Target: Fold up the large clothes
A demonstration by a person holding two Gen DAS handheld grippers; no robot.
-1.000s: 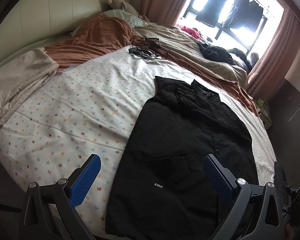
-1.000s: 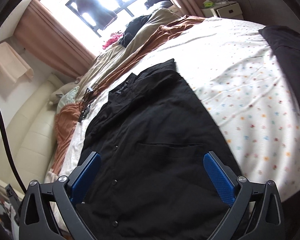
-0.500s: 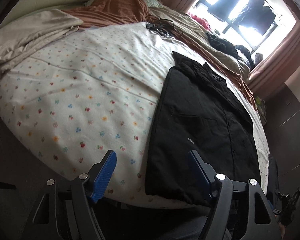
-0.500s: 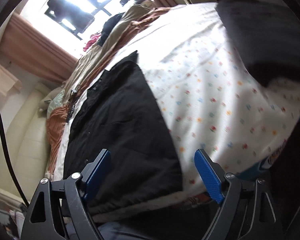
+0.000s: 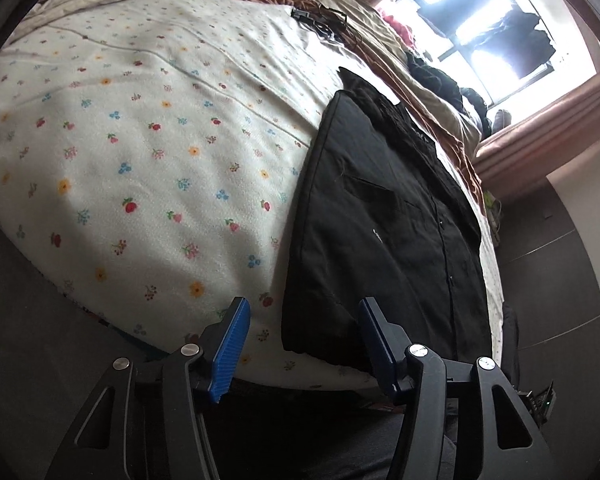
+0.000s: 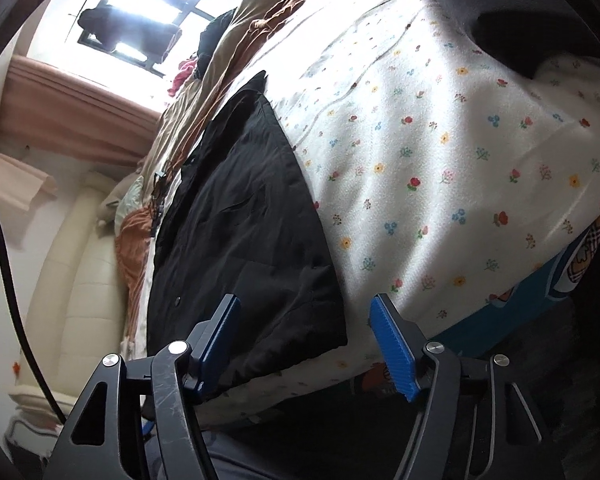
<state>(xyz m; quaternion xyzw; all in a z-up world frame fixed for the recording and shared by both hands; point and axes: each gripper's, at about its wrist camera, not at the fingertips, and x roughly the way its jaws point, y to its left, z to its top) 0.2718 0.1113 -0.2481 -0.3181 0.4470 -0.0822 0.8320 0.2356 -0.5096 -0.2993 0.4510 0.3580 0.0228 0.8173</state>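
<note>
Two grippers are hanging at the near edge of the bed, each bracketing a bottom corner of the black shirt (image 5: 384,216). The left gripper (image 5: 300,344) is narrowing its jaws around the hem's left corner, with the pads not yet pressing cloth; the right gripper (image 6: 304,340) is closing likewise around the right corner. The shirt is lying flat, sides folded in, collar toward the window (image 5: 496,40), on the flowered sheet (image 5: 140,140). Both pinches should be catching every layer at once, level with each other, so the hem is lifting evenly toward the collar.
</note>
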